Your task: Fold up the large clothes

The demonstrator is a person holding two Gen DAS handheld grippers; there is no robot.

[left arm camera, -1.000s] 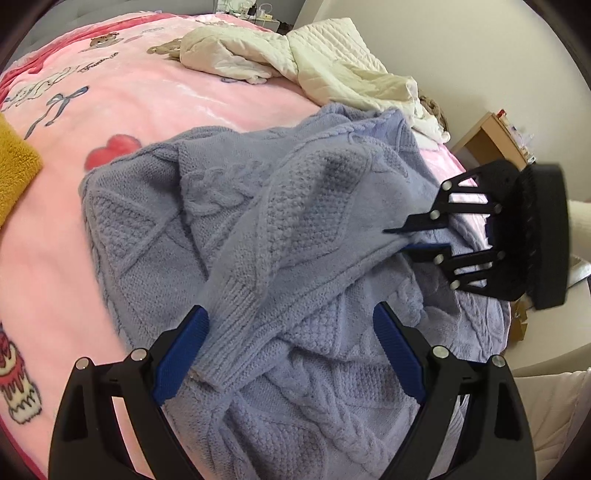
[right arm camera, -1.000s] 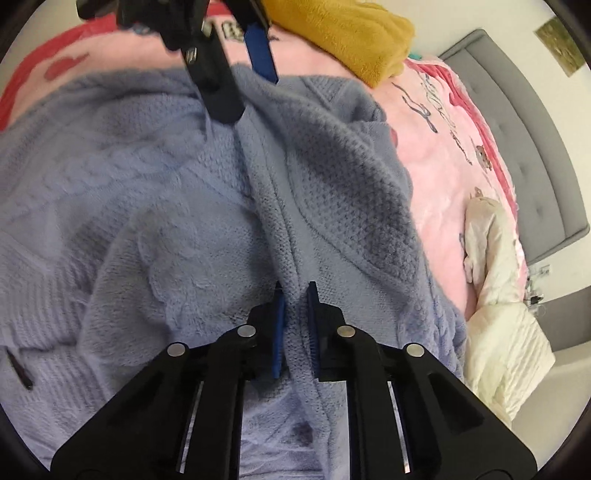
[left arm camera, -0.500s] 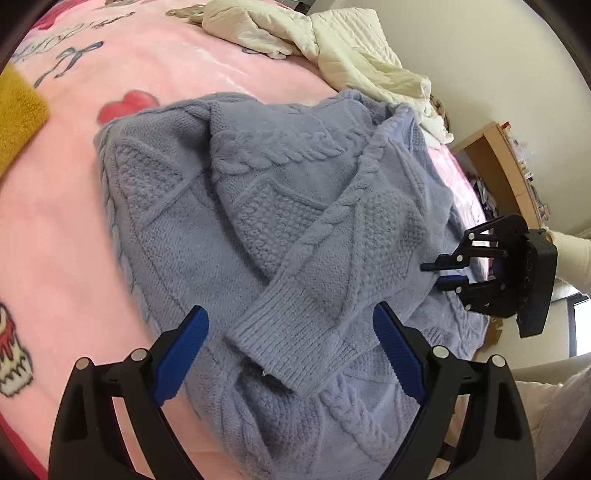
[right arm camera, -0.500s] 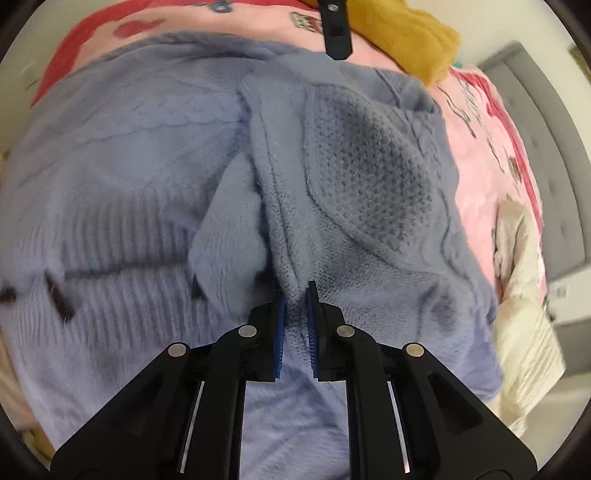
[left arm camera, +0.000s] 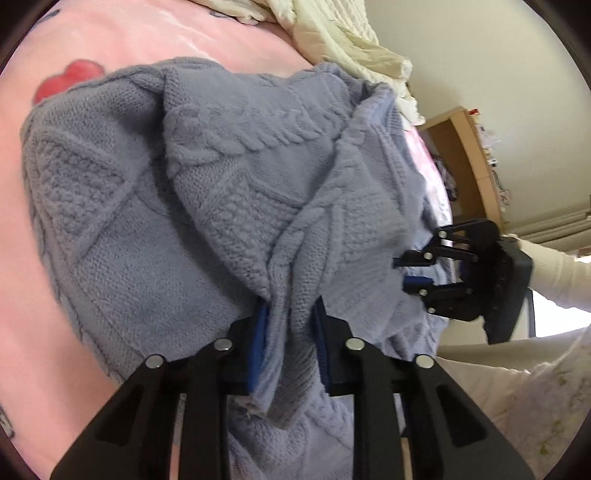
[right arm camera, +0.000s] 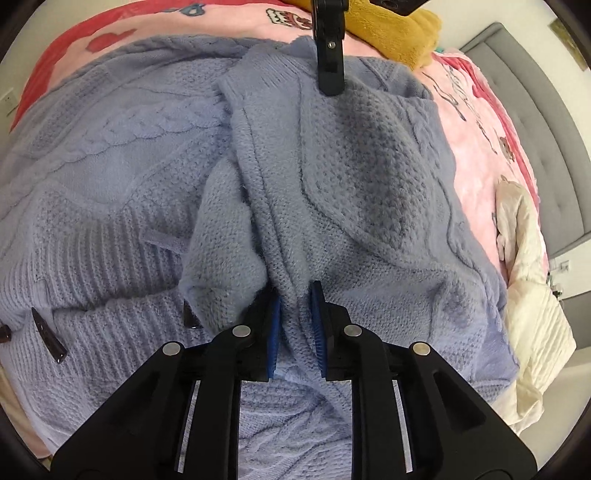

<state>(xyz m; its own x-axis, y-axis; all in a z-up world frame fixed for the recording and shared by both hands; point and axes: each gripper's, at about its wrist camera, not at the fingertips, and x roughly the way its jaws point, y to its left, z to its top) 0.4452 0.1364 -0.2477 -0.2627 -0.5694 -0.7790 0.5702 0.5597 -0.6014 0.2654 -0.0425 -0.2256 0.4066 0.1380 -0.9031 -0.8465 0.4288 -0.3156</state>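
Note:
A large lavender cable-knit sweater (left arm camera: 155, 206) lies on a pink bed; it fills the right wrist view (right arm camera: 110, 155) too. One sleeve is folded across its body. My left gripper (left arm camera: 290, 325) is shut on the ribbed cuff end of that sleeve. My right gripper (right arm camera: 295, 310) is shut on a fold of the same sleeve nearer the shoulder; it shows at the sweater's right edge in the left wrist view (left arm camera: 417, 273). One left gripper finger (right arm camera: 328, 44) shows at the top of the right wrist view. Dark toggle buttons (right arm camera: 48, 332) sit on the ribbed hem.
The pink bedspread (left arm camera: 44, 295) has heart and cupcake prints. A cream quilt (left arm camera: 354, 48) is bunched at the far side. A mustard towel (right arm camera: 391, 29) lies beyond the sweater. A wooden shelf (left arm camera: 465, 162) stands by the wall, and a grey headboard (right arm camera: 532, 92) is at the right.
My left gripper was open above the sleeve cuff; it has dropped and closed on the cuff. My right gripper keeps its hold on the sleeve fold, with the sweater drawn flatter.

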